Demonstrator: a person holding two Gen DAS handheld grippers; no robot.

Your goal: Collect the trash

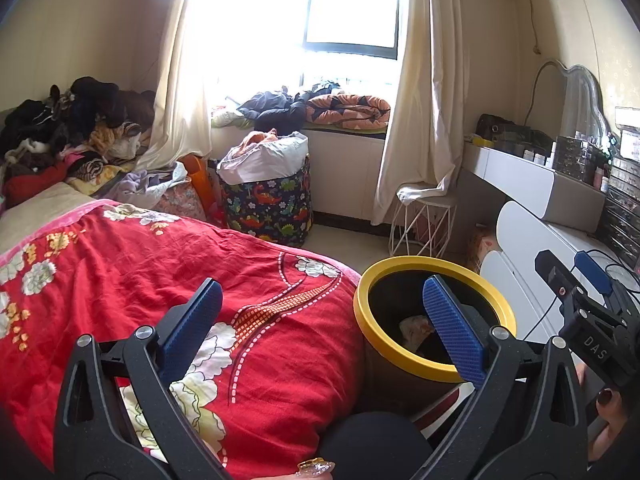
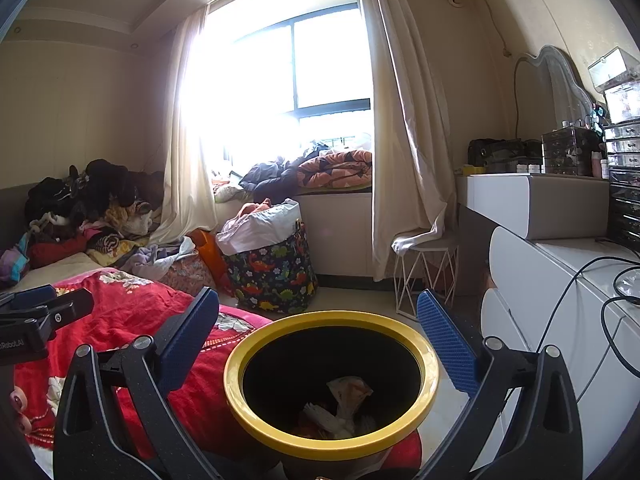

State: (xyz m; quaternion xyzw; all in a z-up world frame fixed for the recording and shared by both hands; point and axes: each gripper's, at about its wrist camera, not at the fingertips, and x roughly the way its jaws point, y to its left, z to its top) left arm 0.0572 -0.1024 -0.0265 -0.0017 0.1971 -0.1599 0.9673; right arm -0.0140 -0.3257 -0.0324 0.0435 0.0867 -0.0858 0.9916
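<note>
A black waste bin with a yellow rim (image 2: 240, 396) stands on the floor between the bed and the white dresser. Crumpled paper trash (image 2: 344, 404) lies at its bottom. My right gripper (image 2: 320, 312) hangs open just above the bin's mouth, nothing between its blue pads. In the left wrist view the same bin (image 1: 400, 356) sits at lower right, a scrap of trash (image 1: 416, 328) showing inside. My left gripper (image 1: 324, 296) is open and empty over the red quilt's edge, its right finger in front of the bin. The right gripper's body (image 1: 592, 308) shows at the far right.
A red flowered quilt (image 1: 140, 288) covers the bed on the left, clothes piled (image 1: 72, 128) at its far end. A dinosaur-print laundry basket (image 2: 276, 276) and a white wire stool (image 2: 424, 276) stand by the window. The white dresser (image 2: 560, 304) with cables lines the right side.
</note>
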